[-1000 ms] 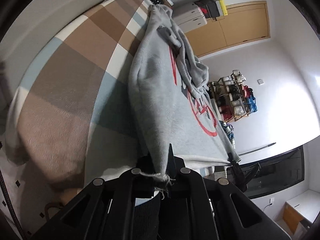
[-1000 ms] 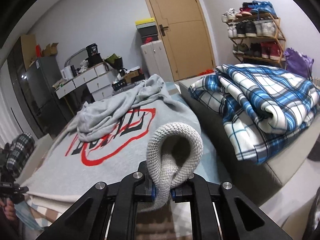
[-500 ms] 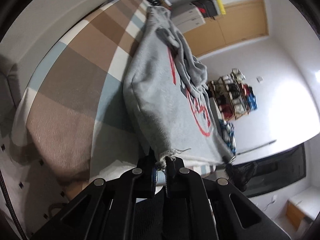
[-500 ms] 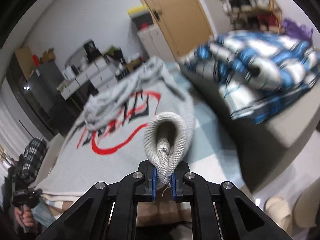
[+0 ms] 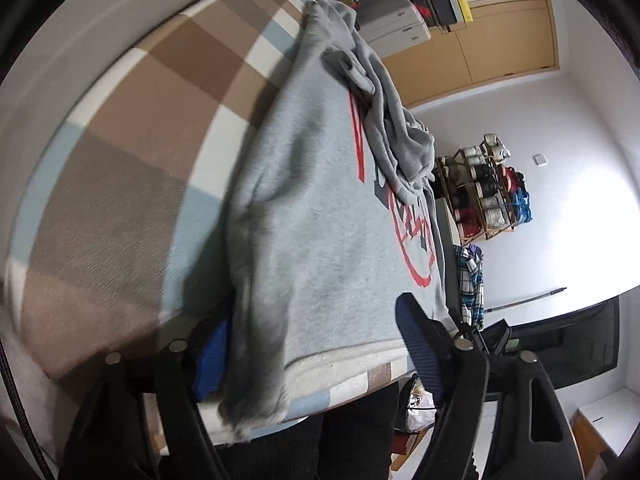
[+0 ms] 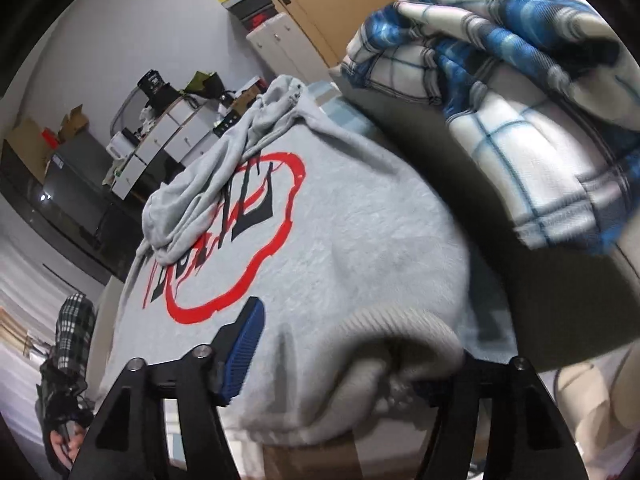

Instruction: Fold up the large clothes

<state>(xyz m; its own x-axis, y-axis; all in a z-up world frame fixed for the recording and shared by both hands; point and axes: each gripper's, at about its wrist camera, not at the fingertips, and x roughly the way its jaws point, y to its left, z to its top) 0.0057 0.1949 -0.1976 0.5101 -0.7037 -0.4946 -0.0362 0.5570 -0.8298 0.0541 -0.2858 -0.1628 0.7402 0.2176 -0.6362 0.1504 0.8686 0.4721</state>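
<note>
A grey sweatshirt (image 5: 320,220) with a red and black print lies spread over a bed, its hood and sleeves bunched at the far end. My left gripper (image 5: 316,352) is at the near bed edge and its jaws are opening. The sweatshirt's frayed hem corner (image 5: 256,380) hangs loose between them, clear of the blue pads (image 5: 212,360). In the right wrist view the sweatshirt (image 6: 360,220) fills the middle. My right gripper (image 6: 340,364) is opening too, and the ribbed hem (image 6: 400,332) rests slack between its fingers, hiding the right pad.
The bed carries a brown, blue and white checked cover (image 5: 140,160). A blue plaid blanket (image 6: 500,80) lies on a grey cushion right of the sweatshirt. A shoe rack (image 5: 484,188), drawers and a wooden door (image 5: 500,40) stand beyond. A plaid sleeve (image 6: 72,340) shows at far left.
Both grippers were shut on the sweatshirt's hem and now stand wide apart. The hem has dropped onto the bed edge. The right gripper has sunk and rolled.
</note>
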